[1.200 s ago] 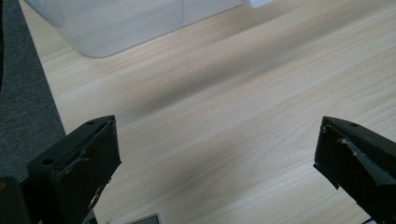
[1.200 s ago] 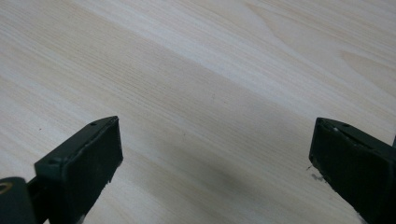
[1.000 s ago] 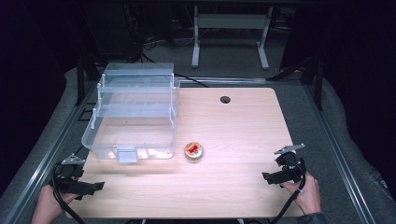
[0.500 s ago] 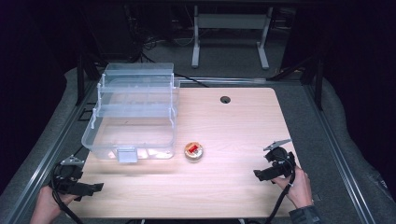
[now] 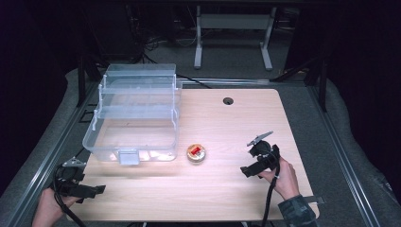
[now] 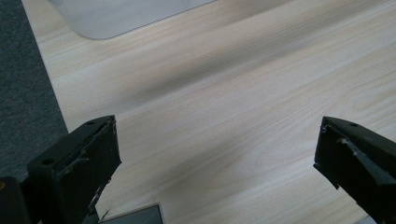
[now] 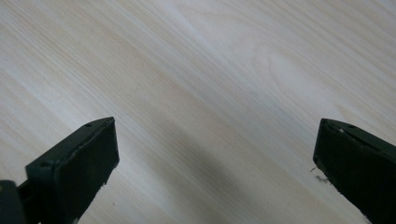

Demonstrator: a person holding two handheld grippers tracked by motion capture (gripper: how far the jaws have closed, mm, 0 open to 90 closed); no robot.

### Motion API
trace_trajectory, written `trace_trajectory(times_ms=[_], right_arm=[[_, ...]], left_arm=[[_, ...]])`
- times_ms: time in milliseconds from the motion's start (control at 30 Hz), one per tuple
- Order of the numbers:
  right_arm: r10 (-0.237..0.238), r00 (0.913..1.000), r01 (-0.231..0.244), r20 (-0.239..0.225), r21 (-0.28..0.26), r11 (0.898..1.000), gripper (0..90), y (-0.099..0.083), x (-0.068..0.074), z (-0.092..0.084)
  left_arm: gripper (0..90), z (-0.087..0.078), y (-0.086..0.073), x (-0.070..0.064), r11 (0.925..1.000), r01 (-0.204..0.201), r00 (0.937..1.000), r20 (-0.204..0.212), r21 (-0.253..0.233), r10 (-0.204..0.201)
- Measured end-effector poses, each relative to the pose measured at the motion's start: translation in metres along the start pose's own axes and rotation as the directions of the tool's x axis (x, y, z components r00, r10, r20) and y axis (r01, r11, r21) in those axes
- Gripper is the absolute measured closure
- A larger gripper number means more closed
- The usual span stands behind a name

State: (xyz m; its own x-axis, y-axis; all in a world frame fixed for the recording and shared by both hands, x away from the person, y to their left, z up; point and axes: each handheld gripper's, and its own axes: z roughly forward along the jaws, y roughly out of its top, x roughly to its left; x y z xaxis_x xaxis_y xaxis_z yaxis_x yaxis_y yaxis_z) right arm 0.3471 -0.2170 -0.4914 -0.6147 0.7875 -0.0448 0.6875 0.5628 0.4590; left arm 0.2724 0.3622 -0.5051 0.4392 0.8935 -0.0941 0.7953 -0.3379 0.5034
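Observation:
A clear plastic tiered box (image 5: 135, 113) stands on the left half of the wooden table (image 5: 227, 127). A small round gold tin with a red top (image 5: 196, 153) lies just right of the box's front corner. My right gripper (image 5: 246, 171) hovers over the table to the right of the tin, open, jaws wide over bare wood (image 7: 215, 112). My left gripper (image 5: 97, 190) rests near the table's front left corner, open, with nothing between its jaws (image 6: 215, 154). A corner of the clear box (image 6: 126, 16) shows at the top of the left gripper view.
A dark round cable hole (image 5: 228, 100) sits near the table's far edge. Grey carpet (image 5: 340, 142) and metal rails flank the table. A white frame stand (image 5: 231, 28) is behind it. Bare wood lies between the two grippers.
My right gripper has moved left and slightly forward, from the table's right edge toward the tin. The left gripper has stayed in place.

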Motion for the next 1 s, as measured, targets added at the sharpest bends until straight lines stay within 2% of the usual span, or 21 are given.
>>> trace_trajectory(times_ms=[33, 100, 167, 233, 467, 567, 667, 700, 833, 867, 1000], right_arm=[[0.000, 1.0000, 0.000, 0.000, 0.000, 1.000, 0.0, 0.000, 0.000, 0.000], [-0.020, 0.9994, 0.020, -0.030, -0.011, 1.000, 0.0, 0.011, 0.005, 0.005], [-0.030, 0.9993, 0.030, -0.021, -0.002, 1.000, 0.0, 0.015, 0.007, 0.006], [-0.053, 0.9975, 0.053, -0.046, -0.002, 0.999, 0.0, 0.026, 0.014, 0.011], [-0.091, 0.9927, 0.091, -0.080, 0.001, 0.996, 0.0, 0.049, 0.028, 0.021], [-0.129, 0.9866, 0.130, -0.100, 0.007, 0.991, 0.0, 0.066, 0.040, 0.029], [-0.140, 0.9845, 0.143, -0.105, 0.016, 0.990, 0.0, 0.074, 0.046, 0.033], [-0.160, 0.9807, 0.163, -0.113, 0.025, 0.986, 0.3, 0.083, 0.051, 0.039], [-0.183, 0.9754, 0.189, -0.122, 0.035, 0.981, 1.7, 0.094, 0.058, 0.046], [-0.199, 0.9715, 0.205, -0.129, 0.040, 0.978, 1.7, 0.101, 0.063, 0.051], [-0.202, 0.9678, 0.212, -0.149, 0.049, 0.976, 2.2, 0.114, 0.070, 0.063]], left_arm=[[0.1, 0.000, 0.000, 0.000, 1.0000, 0.000, 1.0000, 0.000, 0.000, 0.000], [0.1, 0.000, 0.000, 0.000, 1.0000, 0.002, 1.0000, 0.001, -0.001, -0.002], [0.1, 0.001, 0.000, 0.000, 1.0000, 0.001, 1.0000, 0.002, -0.004, -0.001], [0.1, 0.001, 0.000, 0.000, 0.9999, -0.004, 1.0000, 0.001, -0.010, 0.004], [0.1, 0.003, 0.001, 0.000, 1.0000, -0.003, 1.0000, 0.005, -0.002, 0.003], [0.1, 0.004, 0.000, 0.000, 1.0000, 0.000, 1.0000, 0.006, -0.001, 0.000], [0.1, 0.004, -0.001, 0.000, 1.0000, -0.001, 1.0000, 0.007, -0.001, 0.001], [0.1, 0.004, -0.001, 0.000, 1.0000, 0.000, 1.0000, 0.009, -0.002, 0.000], [0.1, 0.004, -0.001, 0.001, 1.0000, 0.005, 0.9999, 0.010, -0.003, -0.005], [0.1, 0.004, -0.002, 0.001, 1.0000, 0.005, 0.9999, 0.010, -0.002, -0.005], [0.1, 0.004, -0.002, 0.001, 1.0000, 0.006, 0.9999, 0.009, -0.001, -0.006]])
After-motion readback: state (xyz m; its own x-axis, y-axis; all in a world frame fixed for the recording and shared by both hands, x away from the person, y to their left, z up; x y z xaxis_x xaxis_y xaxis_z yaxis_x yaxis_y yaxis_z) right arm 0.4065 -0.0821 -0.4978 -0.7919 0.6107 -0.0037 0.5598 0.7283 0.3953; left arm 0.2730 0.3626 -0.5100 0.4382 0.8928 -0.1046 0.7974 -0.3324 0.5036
